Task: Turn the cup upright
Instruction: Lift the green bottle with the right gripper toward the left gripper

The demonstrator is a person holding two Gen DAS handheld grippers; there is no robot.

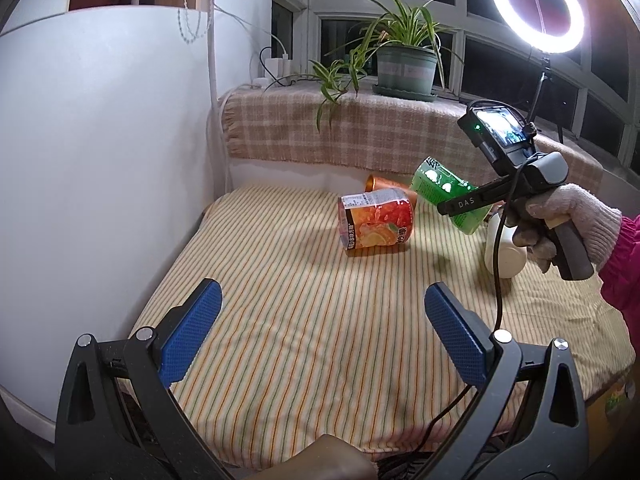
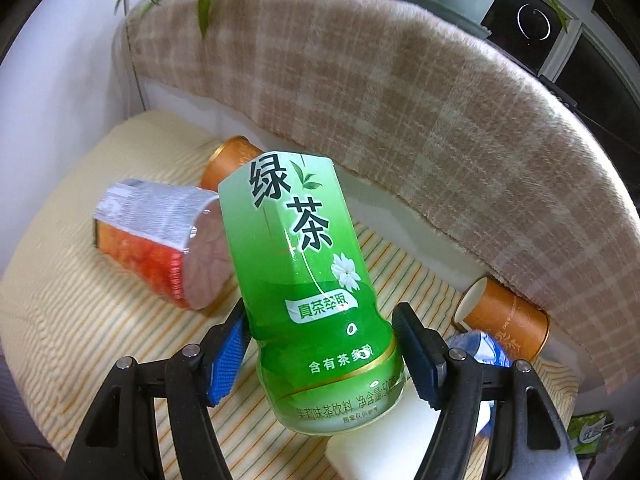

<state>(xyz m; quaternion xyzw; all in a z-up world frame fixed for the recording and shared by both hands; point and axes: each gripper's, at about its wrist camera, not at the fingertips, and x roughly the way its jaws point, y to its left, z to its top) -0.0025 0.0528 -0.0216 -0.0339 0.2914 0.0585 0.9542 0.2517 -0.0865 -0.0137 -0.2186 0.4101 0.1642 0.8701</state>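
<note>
My right gripper (image 2: 320,356) is shut on a green tea-label cup (image 2: 304,280) and holds it tilted in the air above the striped cloth; the cup also shows in the left wrist view (image 1: 448,196). A red-orange label cup (image 1: 376,222) lies on its side on the cloth, also in the right wrist view (image 2: 160,236). An orange cup (image 2: 232,160) lies on its side behind it. My left gripper (image 1: 320,328) is open and empty, low over the near part of the cloth.
A white cup (image 1: 504,252) lies under my right hand. Another orange tube cup (image 2: 504,320) lies at the right by the plaid blanket (image 2: 400,100). A potted plant (image 1: 406,64) and ring light (image 1: 538,4) stand behind. A white wall (image 1: 100,160) is left.
</note>
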